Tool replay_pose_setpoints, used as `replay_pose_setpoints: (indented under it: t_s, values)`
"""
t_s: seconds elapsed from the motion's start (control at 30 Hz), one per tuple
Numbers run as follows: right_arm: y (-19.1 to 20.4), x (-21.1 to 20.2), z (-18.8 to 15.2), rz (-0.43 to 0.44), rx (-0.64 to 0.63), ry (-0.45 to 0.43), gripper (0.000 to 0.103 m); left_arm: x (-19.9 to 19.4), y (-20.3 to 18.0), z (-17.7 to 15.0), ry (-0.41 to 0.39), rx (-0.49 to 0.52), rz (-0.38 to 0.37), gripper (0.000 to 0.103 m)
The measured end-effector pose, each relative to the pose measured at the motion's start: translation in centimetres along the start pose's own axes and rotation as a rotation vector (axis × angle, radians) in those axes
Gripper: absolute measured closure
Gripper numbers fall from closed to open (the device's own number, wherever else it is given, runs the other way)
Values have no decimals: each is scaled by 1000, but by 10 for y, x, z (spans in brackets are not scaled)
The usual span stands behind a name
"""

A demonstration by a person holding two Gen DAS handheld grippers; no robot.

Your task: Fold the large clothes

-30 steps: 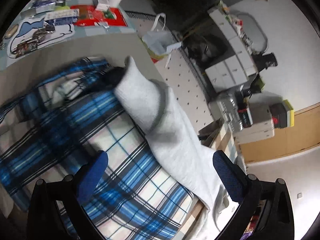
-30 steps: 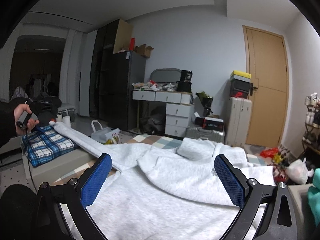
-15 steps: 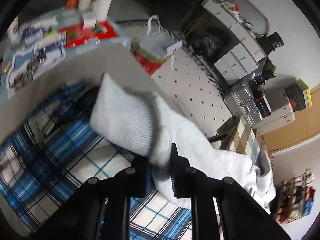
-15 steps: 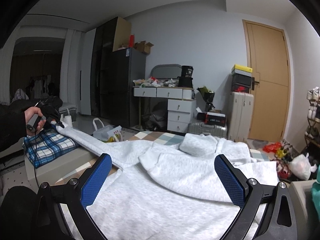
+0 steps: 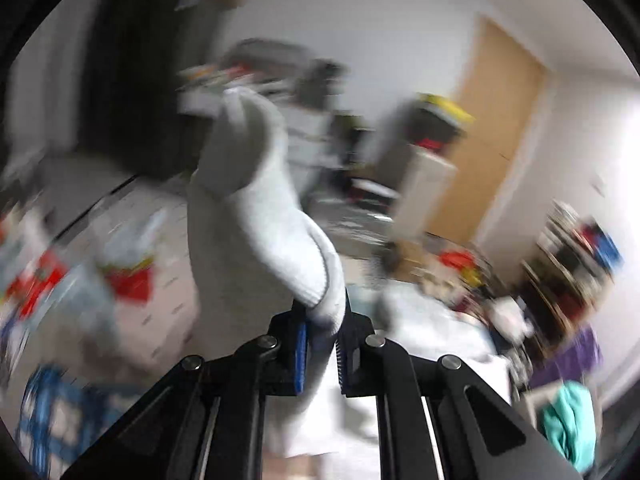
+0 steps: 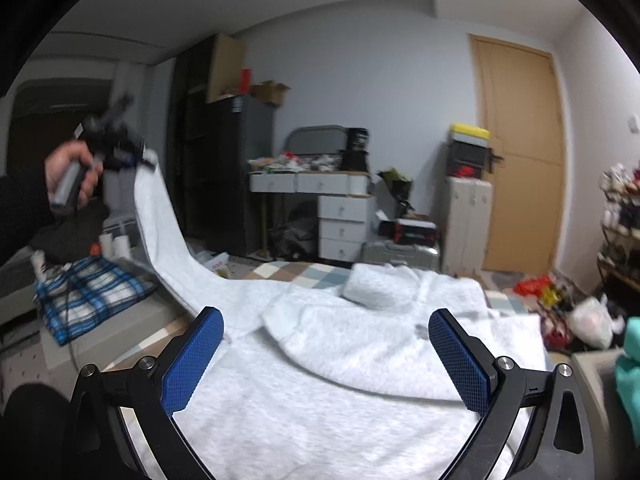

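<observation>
1. Now the left gripper [image 5: 320, 344] is clamped on the cuff [image 5: 316, 280] of the grey sweatshirt's sleeve [image 6: 168, 248]; its jaws have just been closing, with the cloth between them.
2. Seen from the right wrist, a hand [image 6: 70, 176] holds that gripper above the plaid cloth [image 6: 88, 296], the sleeve hanging from it down to the sweatshirt [image 6: 320, 392].
3. Spread flat, the sweatshirt lies just right of the plaid cloth.
4. Over the sweatshirt, the right gripper [image 6: 326, 360] hovers with jaws wide apart, holding nothing.
5. Left wrist view is blurred.
</observation>
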State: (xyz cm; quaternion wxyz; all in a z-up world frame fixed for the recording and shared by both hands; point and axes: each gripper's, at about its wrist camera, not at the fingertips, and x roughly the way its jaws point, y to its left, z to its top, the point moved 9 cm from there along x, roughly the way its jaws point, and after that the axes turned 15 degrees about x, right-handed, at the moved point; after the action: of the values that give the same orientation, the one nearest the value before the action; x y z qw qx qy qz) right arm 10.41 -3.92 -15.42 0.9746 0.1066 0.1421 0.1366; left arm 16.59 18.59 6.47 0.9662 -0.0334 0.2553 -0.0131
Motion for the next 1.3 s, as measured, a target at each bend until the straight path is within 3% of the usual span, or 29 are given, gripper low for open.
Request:
replay_pose_setpoints:
  t_s: [0.07, 0.17, 0.27, 0.37, 0.5, 0.6, 0.77, 0.8, 0.9, 0.97, 1.03, 1.1, 1.17, 1.3]
  values:
    - [-26, 2, 5, -63, 86, 9, 0, 16, -76, 20, 1, 106, -95, 96]
    - [-69, -10, 20, -138, 210, -25, 0, 47, -180, 25, 18, 238, -224, 96]
    - [-120, -48, 41, -212, 369, -160, 0, 92, -270, 2, 89, 287, -370, 96]
    - [-162, -79, 46, -261, 493, -241, 0, 145, -340, -40, 199, 243, -536, 96]
    - [-205, -102, 38, -286, 614, -274, 0, 204, -413, -126, 360, 237, -645, 96]
    - [-237, -115, 28, -336, 700, -288, 0, 243, -440, -188, 480, 249, -670, 96]
    - [-250, -118, 26, -353, 734, -282, 0, 265, -453, -244, 668, 211, -705, 93]
    - [-249, -115, 27, -348, 729, -271, 0, 261, -458, -239, 683, 210, -719, 83]
    - [-240, -103, 25, -320, 704, -223, 0, 239, -465, -229, 729, 170, -877, 23]
    - [-234, -98, 23, -315, 683, -204, 0, 209, -458, -215, 696, 177, -970, 21]
    - [-230, -96, 22, -317, 675, -196, 0, 186, -433, -203, 677, 200, -989, 21]
    - [-229, -95, 22, -314, 680, -190, 0, 173, -409, -197, 653, 226, -967, 21]
    - [-229, -92, 19, -311, 687, -175, 0, 173, -361, -192, 616, 234, -874, 21]
    - [-231, -77, 12, -300, 706, -114, 0, 197, -276, -203, 576, 126, -638, 21]
